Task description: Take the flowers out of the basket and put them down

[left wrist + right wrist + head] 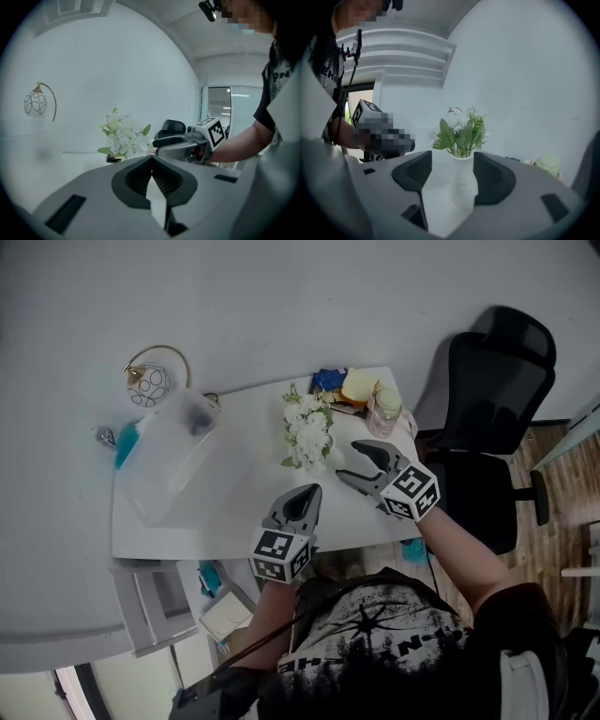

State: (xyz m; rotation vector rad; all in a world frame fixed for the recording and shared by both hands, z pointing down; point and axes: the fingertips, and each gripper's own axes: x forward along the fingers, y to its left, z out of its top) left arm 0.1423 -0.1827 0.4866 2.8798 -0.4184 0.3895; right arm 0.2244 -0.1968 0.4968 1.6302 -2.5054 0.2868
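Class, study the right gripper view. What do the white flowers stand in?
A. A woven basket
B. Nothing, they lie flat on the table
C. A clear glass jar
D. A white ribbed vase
D: the flowers rise upright, stems down, out of the neck of a white ribbed vase that stands on the table.
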